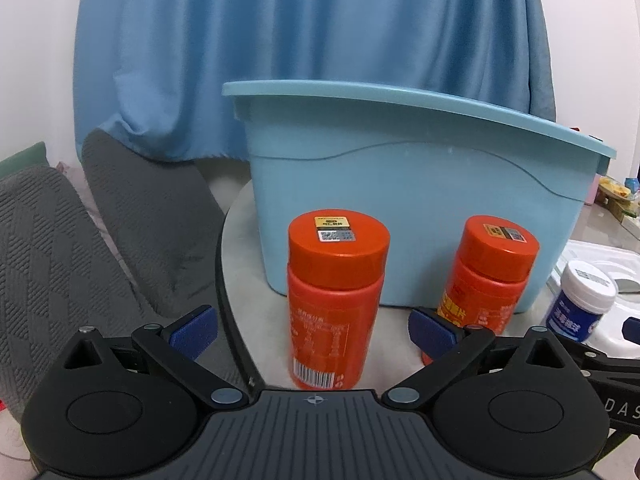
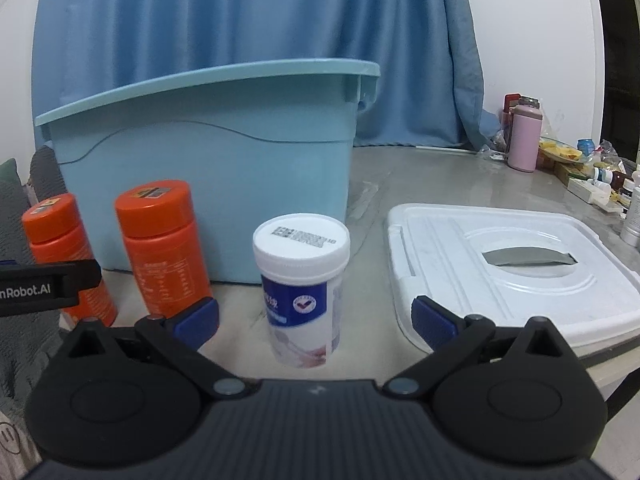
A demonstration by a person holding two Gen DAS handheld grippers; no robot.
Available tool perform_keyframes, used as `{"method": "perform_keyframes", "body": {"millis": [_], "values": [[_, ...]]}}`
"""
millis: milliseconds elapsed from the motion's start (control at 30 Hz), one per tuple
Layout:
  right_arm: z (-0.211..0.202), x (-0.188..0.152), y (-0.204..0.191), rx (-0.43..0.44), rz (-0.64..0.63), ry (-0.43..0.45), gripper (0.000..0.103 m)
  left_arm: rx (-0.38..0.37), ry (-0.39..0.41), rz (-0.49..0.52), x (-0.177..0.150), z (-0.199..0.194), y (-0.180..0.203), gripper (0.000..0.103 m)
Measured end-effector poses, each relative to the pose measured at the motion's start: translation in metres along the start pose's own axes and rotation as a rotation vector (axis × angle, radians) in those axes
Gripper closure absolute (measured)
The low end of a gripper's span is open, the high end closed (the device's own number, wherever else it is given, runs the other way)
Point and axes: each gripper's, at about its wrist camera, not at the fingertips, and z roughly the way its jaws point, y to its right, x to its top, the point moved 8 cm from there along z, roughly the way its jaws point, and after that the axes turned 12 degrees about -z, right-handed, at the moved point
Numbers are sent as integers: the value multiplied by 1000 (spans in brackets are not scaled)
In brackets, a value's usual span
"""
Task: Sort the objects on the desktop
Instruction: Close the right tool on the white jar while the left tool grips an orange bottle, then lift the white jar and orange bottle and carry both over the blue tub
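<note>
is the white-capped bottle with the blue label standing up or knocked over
Upright. The white-capped blue-label bottle stands on its base on the grey table, cap facing up, between the open right gripper fingers.

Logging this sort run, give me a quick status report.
Left gripper open, facing near orange bottle. Right gripper open, facing white bottle. All bottles upright before blue bin. Nothing between.

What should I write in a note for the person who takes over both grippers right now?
Left gripper: open, empty, lined up on the nearer orange bottle.
Right gripper: open, empty, lined up on the white bottle.
Things: both orange bottles, including the second orange bottle, and the white bottle stand upright on the table in front of the blue bin. The white lid lies flat to the right.
Done: nothing grasped yet.
Left: pick up all three bottles, probably into the bin; its inside is hidden.
</note>
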Motion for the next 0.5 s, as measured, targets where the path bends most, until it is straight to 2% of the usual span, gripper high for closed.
{"method": "perform_keyframes", "body": {"millis": [133, 167, 200, 233, 267, 367, 500], "values": [[9, 3, -3, 9, -7, 10, 0, -2, 8, 8, 1, 9, 4, 3], [12, 4, -5, 15, -11, 10, 3, -6, -1, 9, 1, 13, 5, 17], [15, 4, -7, 31, -13, 5, 17, -15, -15, 8, 0, 17, 6, 28], [18, 5, -8, 49, -12, -1, 32, -24, -29, 7, 0, 22, 6, 53], [21, 5, -9, 56, -4, -18, 58, -31, -38, 3, 0, 24, 7, 53], [21, 6, -4, 59, 29, -39, 58, -51, -53, -21, 1, 24, 7, 53], [9, 10, -4, 55, 17, -43, 58, -31, -64, -3, 1, 15, 6, 53]]}}
